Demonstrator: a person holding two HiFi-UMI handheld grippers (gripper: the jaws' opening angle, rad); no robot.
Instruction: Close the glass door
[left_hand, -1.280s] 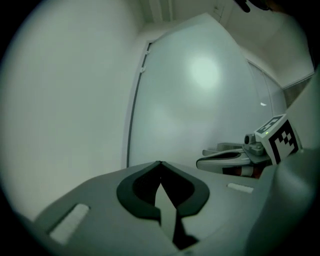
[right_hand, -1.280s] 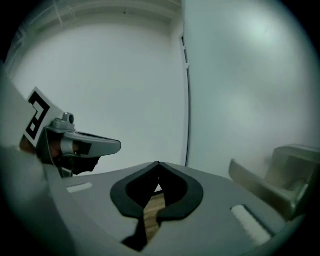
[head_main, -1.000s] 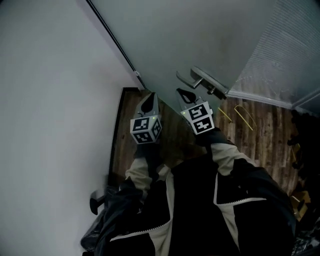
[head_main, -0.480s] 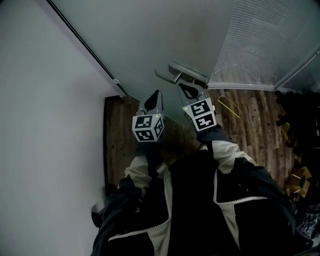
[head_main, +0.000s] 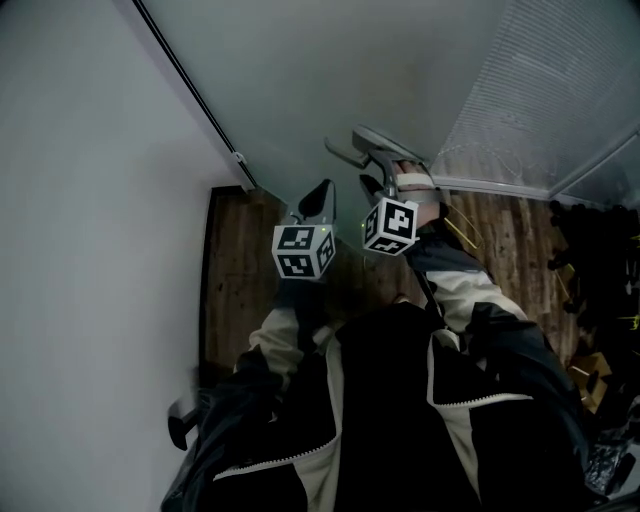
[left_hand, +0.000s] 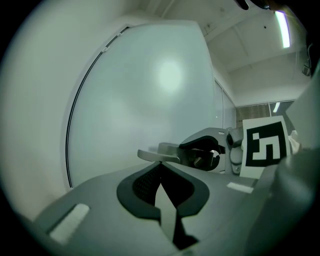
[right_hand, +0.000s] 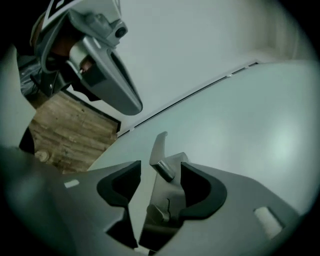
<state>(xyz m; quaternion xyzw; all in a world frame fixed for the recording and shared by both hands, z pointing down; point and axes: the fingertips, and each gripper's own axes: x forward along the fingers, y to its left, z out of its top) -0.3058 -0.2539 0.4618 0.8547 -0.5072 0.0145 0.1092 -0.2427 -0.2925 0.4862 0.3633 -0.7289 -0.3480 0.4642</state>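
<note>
And there went the right gripper (head_main: 385, 176)! A second before, it sat at 6 o'clock under the door handle (head_main: 366, 148) with its fingers pinched together. Then the wrist rolled over, tipping its marker cube (head_main: 390, 225) onto its side, and the fingers had just been springing apart. In the right gripper view (right_hand: 160, 172) they stood wide, one at 9 o'clock and one at 3 o'clock of the handle's lever (right_hand: 160, 147) and its plate. The handle was between them, but nothing was clamped yet.

The left gripper (head_main: 318, 198) barely stirred over the last half second. It hovered at 9 o'clock of its partner, fingers (left_hand: 150, 182) together on nothing, tips pointing at the frosted pane.

The glass door (head_main: 330, 70) filled the top of the head view from 11 to 1 o'clock. Its edge ran along the dark strip (head_main: 190, 90) beside the wall (head_main: 80, 220) at 9 o'clock, and the wooden floor (head_main: 235, 270) showed below. I couldn't tell whether the latch had seated.

My read was that the right hand was lining up a grip on the lever, to close on it and settle the door home.
</note>
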